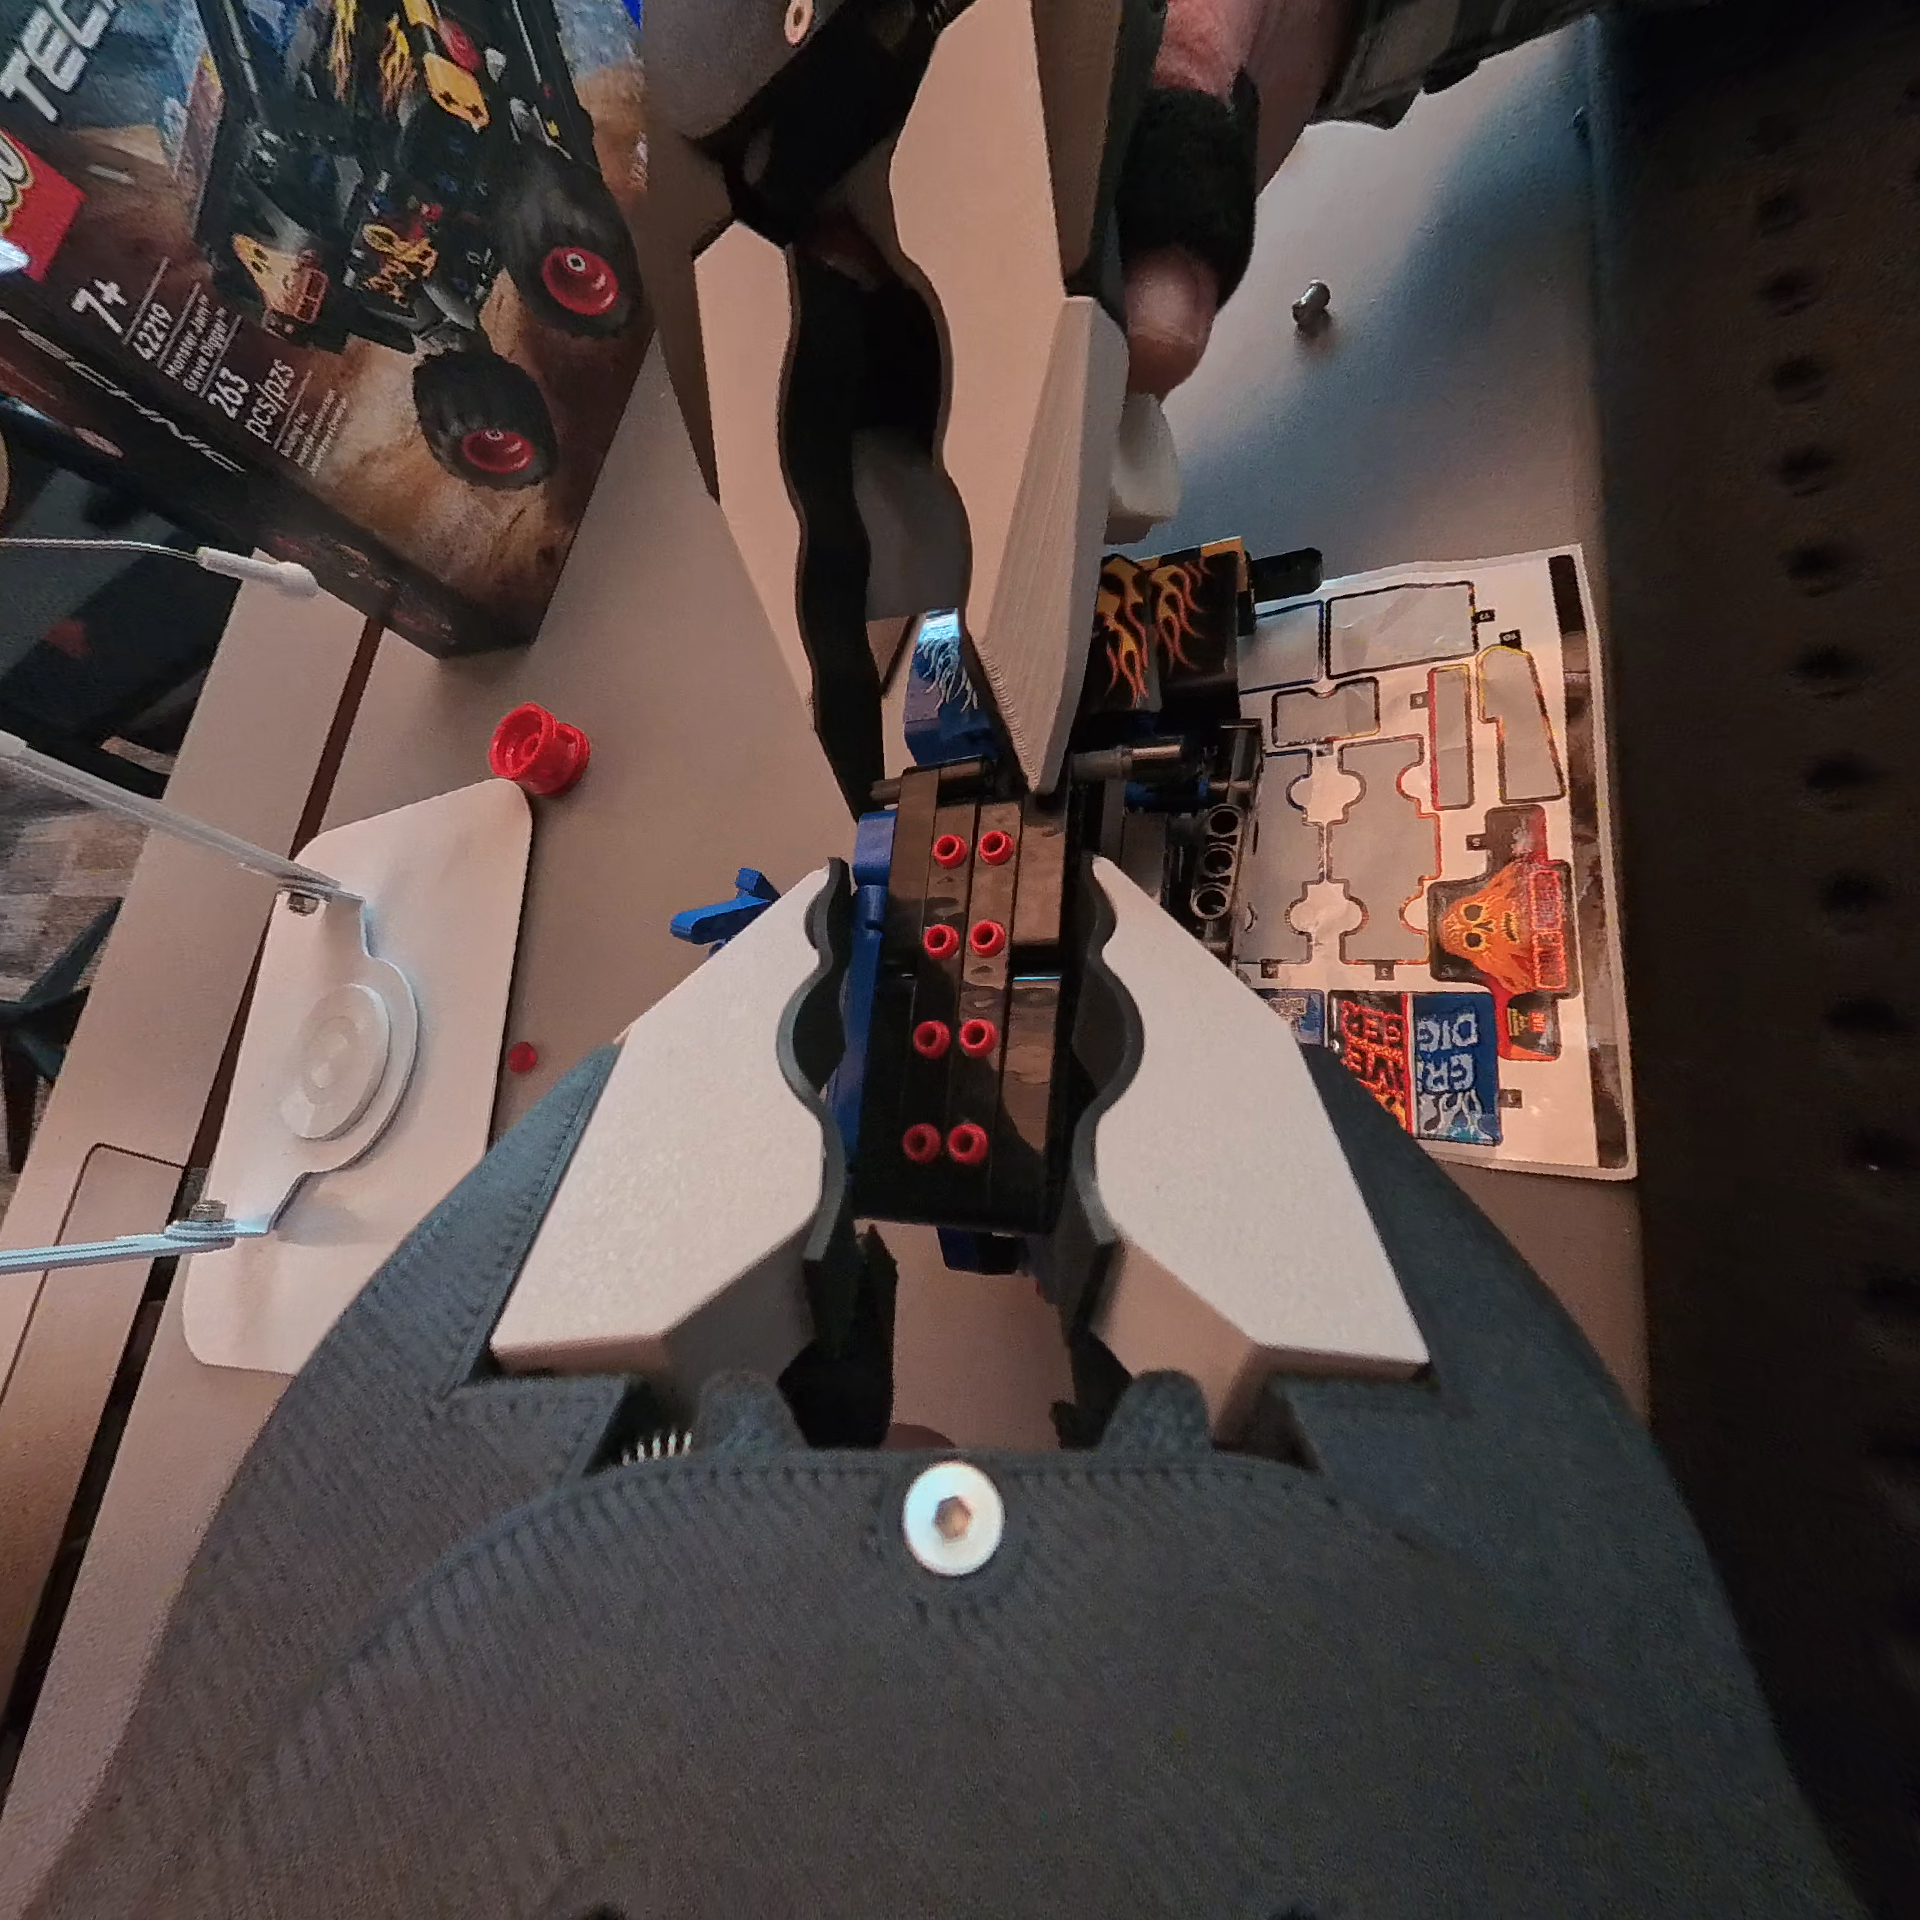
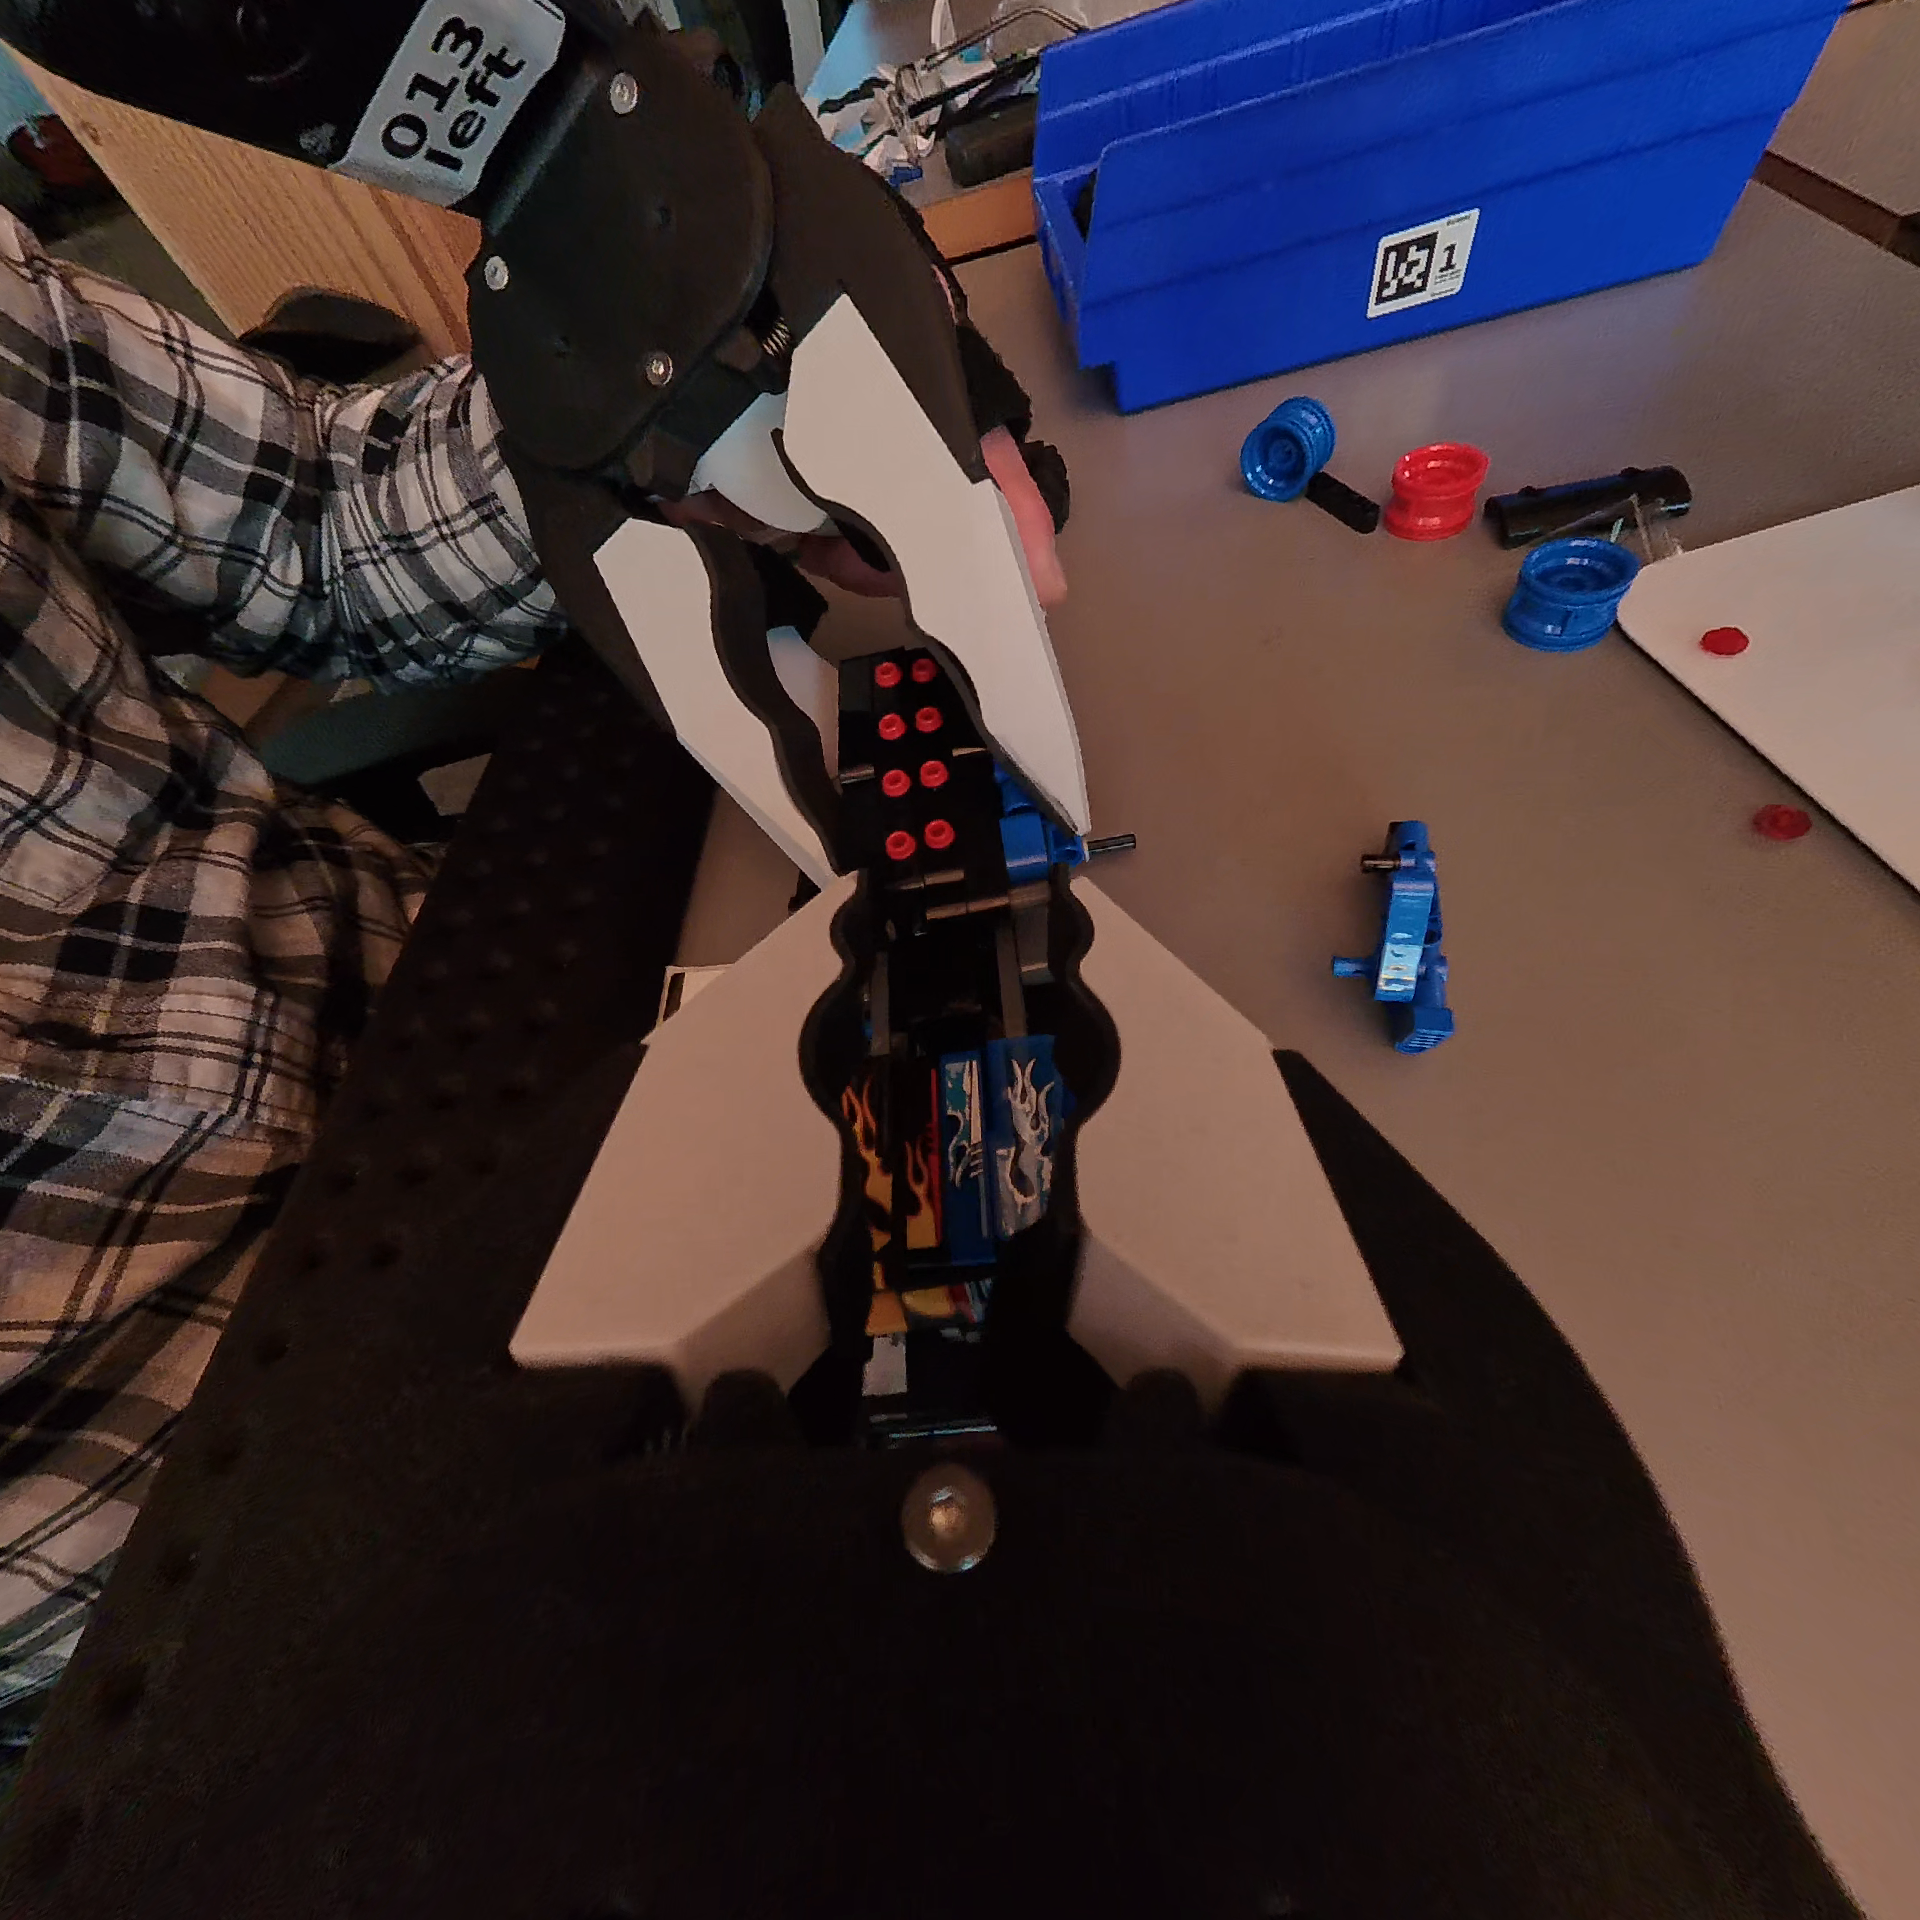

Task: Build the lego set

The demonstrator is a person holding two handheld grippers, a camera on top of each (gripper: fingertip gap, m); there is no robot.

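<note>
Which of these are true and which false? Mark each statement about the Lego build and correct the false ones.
1. Both grippers clamp the same model. True: the left gripper holds the end with red pins, the right gripper the flame-stickered end.
2. The sticker sheet is untouched. False: several stickers are already peeled off.
3. Two blue wheel rims lie on the table. True.
4. The loose blue sub-assembly sits inside the blue bin. False: it lies on the table.
</note>
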